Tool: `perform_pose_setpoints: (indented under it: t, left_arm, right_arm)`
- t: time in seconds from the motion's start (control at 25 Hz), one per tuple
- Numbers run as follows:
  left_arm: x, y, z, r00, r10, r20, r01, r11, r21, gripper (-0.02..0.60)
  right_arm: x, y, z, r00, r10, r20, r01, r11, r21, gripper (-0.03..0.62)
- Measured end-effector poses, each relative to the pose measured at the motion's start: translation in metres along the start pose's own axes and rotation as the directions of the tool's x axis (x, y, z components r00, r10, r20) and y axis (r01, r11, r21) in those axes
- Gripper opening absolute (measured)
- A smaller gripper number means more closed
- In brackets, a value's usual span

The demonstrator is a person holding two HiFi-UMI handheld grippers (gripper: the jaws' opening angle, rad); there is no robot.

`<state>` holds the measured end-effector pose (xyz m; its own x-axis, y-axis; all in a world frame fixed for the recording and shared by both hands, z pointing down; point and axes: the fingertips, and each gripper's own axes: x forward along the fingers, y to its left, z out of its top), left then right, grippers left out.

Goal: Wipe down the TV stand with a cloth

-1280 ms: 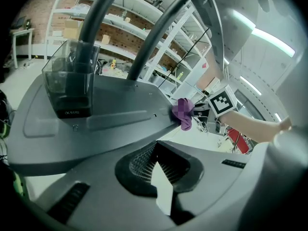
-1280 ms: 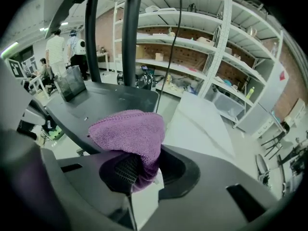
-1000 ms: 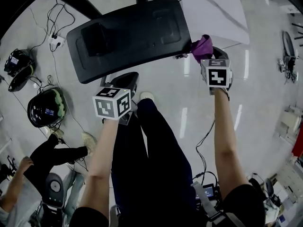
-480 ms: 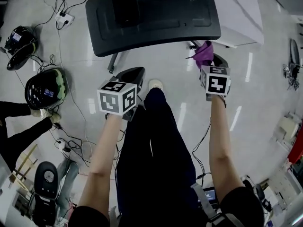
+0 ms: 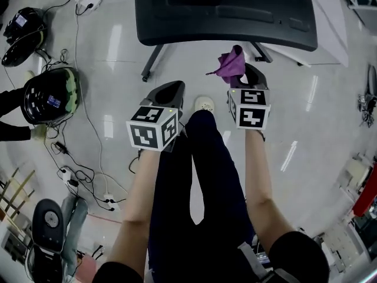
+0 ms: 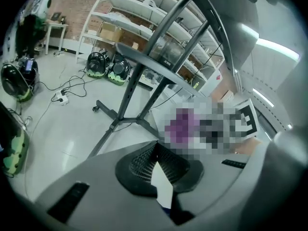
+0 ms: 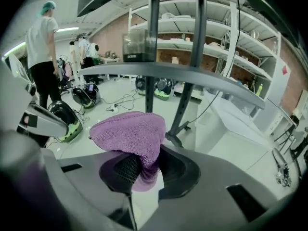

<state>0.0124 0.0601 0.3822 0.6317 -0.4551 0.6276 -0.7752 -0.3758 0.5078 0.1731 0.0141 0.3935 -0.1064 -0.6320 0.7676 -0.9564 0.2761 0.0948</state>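
**Q:** Where is the purple cloth [image 7: 132, 134] seen?

**A:** It is pinched between the closed jaws of the right gripper [image 7: 144, 170]. It is bunched up and draped over one pad, and held in the air in front of the TV stand [image 7: 166, 71], clear of the grey shelf.

**Q:** And from the head view?

**A:** There the cloth is shown just below the edge of the black television [image 5: 224, 10], near the foot of the stand.

**Q:** What is shown of the left gripper [image 6: 157, 148]?

**A:** Its jaws are pressed together at the tips, and nothing is held between them. The stand's splayed legs are seen beyond it on the floor [image 6: 57, 129].
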Motion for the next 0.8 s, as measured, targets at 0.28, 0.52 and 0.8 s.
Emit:
perform_pose_setpoints:
  t: [0.28,0.52,0.8]
  left_arm:
    - [0.046,0.049,-0.033,0.995,0.030,0.092,-0.031,0.999,0.011,0.006]
    - [0.100,0.095,-0.070,0.987,0.066,0.148,-0.067,0.998,0.003,0.006]
    - [0.170,0.114,-0.079,0.992,-0.005,0.126,-0.011,0.992,0.123,0.006]
  right_arm:
    - [0.081,0.048,-0.028,0.997,0.045,0.070,-0.049,0.997,0.054,0.097]
    - [0.149,0.065,-0.047,0.997,0.061,0.035,-0.061,0.998,-0.014,0.097]
    - [0.160,0.083,-0.004,0.976,0.152,0.153,-0.137,0.985,-0.105,0.097]
